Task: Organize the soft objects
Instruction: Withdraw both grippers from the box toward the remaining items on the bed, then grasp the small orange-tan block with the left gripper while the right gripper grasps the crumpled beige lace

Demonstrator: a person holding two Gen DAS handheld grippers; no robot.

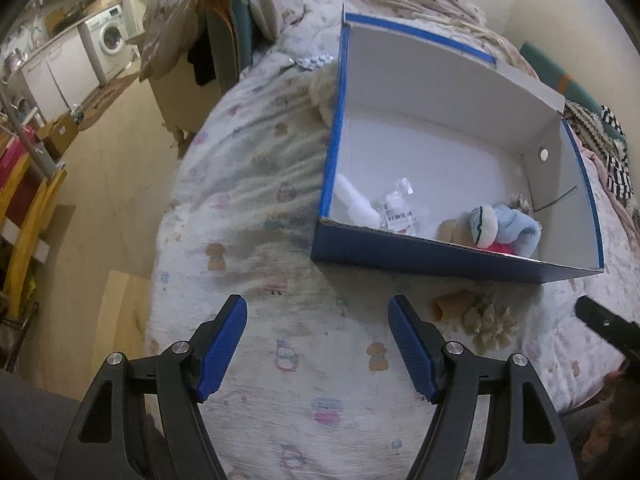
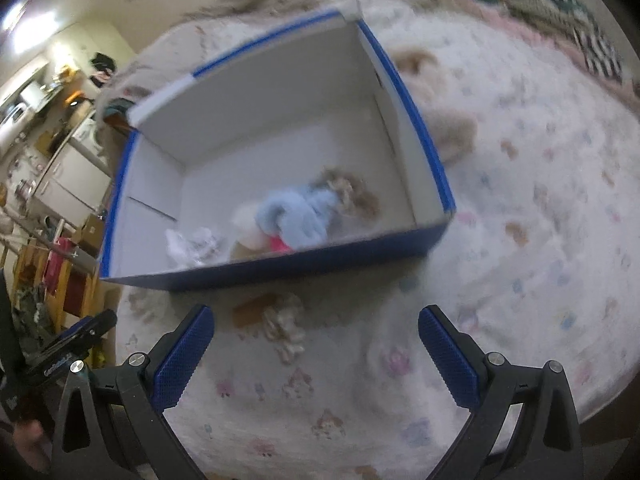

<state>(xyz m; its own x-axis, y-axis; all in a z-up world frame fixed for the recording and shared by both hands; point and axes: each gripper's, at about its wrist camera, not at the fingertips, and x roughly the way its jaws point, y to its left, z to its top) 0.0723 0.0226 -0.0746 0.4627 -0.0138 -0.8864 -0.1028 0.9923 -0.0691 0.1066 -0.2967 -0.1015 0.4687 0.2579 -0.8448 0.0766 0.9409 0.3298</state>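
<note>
A blue cardboard box (image 1: 436, 254) with a white inside stands on the bed; it also shows in the right wrist view (image 2: 304, 266). A light blue and white plush (image 1: 504, 230) lies in its near right corner, also in the right wrist view (image 2: 296, 216). A small tan and cream plush (image 1: 480, 316) lies on the bedspread just in front of the box, also in the right wrist view (image 2: 276, 316). My left gripper (image 1: 318, 344) is open and empty, left of that plush. My right gripper (image 2: 316, 356) is open and empty, just behind it.
Crumpled clear plastic and a white item (image 1: 384, 208) lie in the box's near left corner. Another cream plush (image 1: 326, 96) lies left of the box, and tan plush (image 2: 452, 128) to its right. The bed edge drops to the floor (image 1: 116, 184) on the left.
</note>
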